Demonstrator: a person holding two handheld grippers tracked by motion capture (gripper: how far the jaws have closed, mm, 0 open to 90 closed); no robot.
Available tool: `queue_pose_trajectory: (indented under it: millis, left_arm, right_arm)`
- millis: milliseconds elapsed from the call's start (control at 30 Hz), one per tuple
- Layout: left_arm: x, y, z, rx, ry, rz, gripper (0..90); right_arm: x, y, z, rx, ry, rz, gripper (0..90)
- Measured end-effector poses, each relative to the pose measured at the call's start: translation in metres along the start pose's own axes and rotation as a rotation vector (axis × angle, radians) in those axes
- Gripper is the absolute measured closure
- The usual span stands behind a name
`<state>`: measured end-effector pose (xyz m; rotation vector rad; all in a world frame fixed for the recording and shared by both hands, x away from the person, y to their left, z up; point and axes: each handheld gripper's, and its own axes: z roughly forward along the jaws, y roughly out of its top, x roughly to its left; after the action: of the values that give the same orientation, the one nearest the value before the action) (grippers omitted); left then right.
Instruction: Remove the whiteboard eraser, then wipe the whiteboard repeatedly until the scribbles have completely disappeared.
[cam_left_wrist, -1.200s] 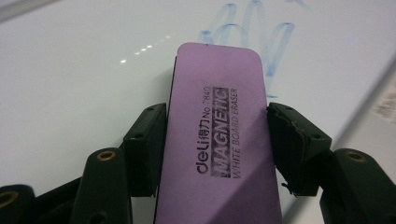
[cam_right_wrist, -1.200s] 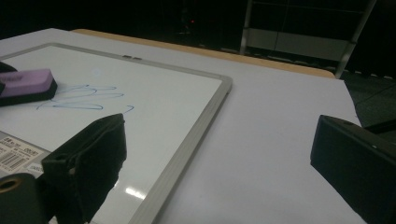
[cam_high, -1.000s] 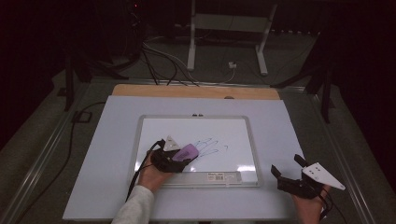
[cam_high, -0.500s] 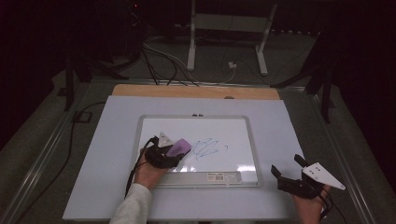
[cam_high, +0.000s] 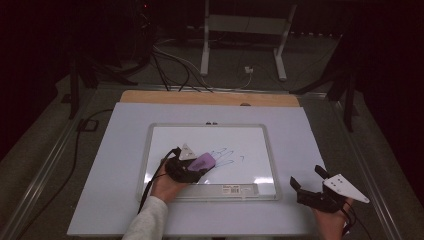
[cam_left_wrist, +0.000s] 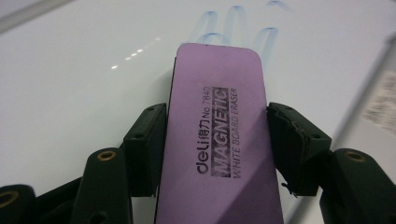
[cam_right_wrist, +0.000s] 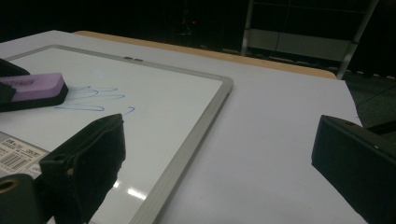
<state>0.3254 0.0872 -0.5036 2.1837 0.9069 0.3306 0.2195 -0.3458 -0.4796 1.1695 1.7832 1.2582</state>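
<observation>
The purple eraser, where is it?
In the high view, the purple eraser sits on the whiteboard, left of the blue scribbles, clamped in the left gripper.

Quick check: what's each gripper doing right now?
Left gripper: shut on the purple eraser, over the whiteboard.
Right gripper: open, holding nothing.

The whiteboard (cam_high: 260, 145) lies bare right of the blue scribbles (cam_high: 227, 156), offering open room. Its raised frame (cam_right_wrist: 196, 126) edges the way; the white table (cam_high: 305, 130) beyond stays free.
</observation>
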Motion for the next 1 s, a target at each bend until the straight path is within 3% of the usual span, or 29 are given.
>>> queue_pose_trajectory:
  millis: [167,233,333,500,800,900,1000]
  left_arm:
    - [0.021,-0.005,-0.008,0.008,0.123,-0.069,41.8]
    - [0.026,-0.007,-0.01,0.002,0.132,-0.099,41.7]
    - [0.024,-0.007,-0.008,-0.002,0.134,-0.102,41.7]
    - [0.012,-0.002,-0.001,-0.013,0.069,-0.103,41.7]
    - [-0.023,0.01,0.014,-0.009,-0.062,-0.01,41.7]
    - [-0.024,0.011,0.016,-0.013,-0.066,-0.005,41.7]
    - [-0.017,0.012,0.016,-0.012,-0.024,-0.027,41.8]
  right_arm:
    - [-0.002,0.0,-0.001,-0.002,-0.007,0.01,3.1]
    - [-0.002,0.0,-0.001,-0.001,-0.008,0.01,3.1]
    - [-0.001,0.0,0.0,0.001,-0.006,0.005,3.1]
    - [0.0,-0.001,0.001,0.004,-0.004,0.005,3.1]
    - [0.0,-0.001,0.0,0.004,-0.002,0.005,3.1]
    - [0.0,0.0,0.0,0.003,-0.002,0.003,3.1]
    - [-0.001,-0.001,-0.001,0.003,-0.002,0.006,3.1]
